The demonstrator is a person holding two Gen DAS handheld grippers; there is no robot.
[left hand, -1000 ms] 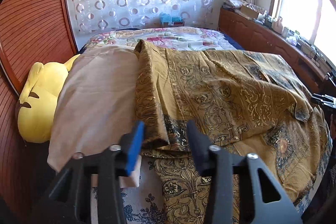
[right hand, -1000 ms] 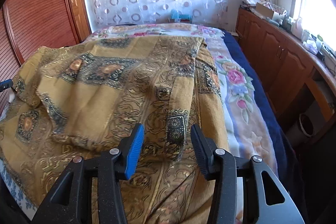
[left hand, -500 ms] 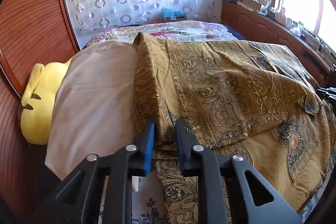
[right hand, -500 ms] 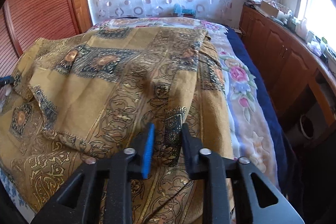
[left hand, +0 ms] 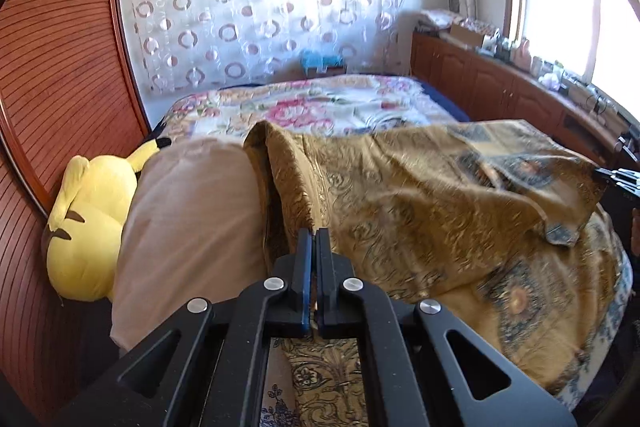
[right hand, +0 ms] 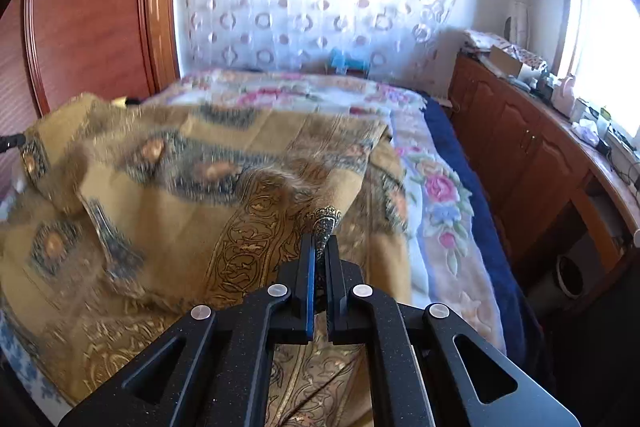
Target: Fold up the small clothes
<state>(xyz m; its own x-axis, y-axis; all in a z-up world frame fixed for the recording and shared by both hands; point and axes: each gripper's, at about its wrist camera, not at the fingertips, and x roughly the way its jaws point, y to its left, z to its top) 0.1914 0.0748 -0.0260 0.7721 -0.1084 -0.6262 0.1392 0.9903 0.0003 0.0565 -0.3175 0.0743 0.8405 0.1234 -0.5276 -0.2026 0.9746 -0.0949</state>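
Note:
A gold-brown patterned garment [left hand: 440, 211] lies spread over the bed, its near fold lifted. My left gripper [left hand: 314, 239] is shut on the garment's left edge, the cloth pinched between its pads and rising off the bed. In the right wrist view the same garment [right hand: 192, 195] stretches away to the left, and my right gripper [right hand: 320, 247] is shut on a dark-patterned corner that sticks up past the fingertips. The right gripper's black tip [left hand: 618, 179] shows at the far right of the left wrist view, holding the opposite corner.
A beige pillow [left hand: 188, 223] and a yellow plush toy [left hand: 88, 227] lie left of the garment against the wooden headboard [left hand: 56, 75]. A floral bedspread [right hand: 436, 195] covers the bed. Wooden cabinets [right hand: 532, 163] with clutter run along the right wall under the window.
Both grippers closed from open onto the garment's edge and corner. Both then rose, lifting the near fold of the garment off the bed.

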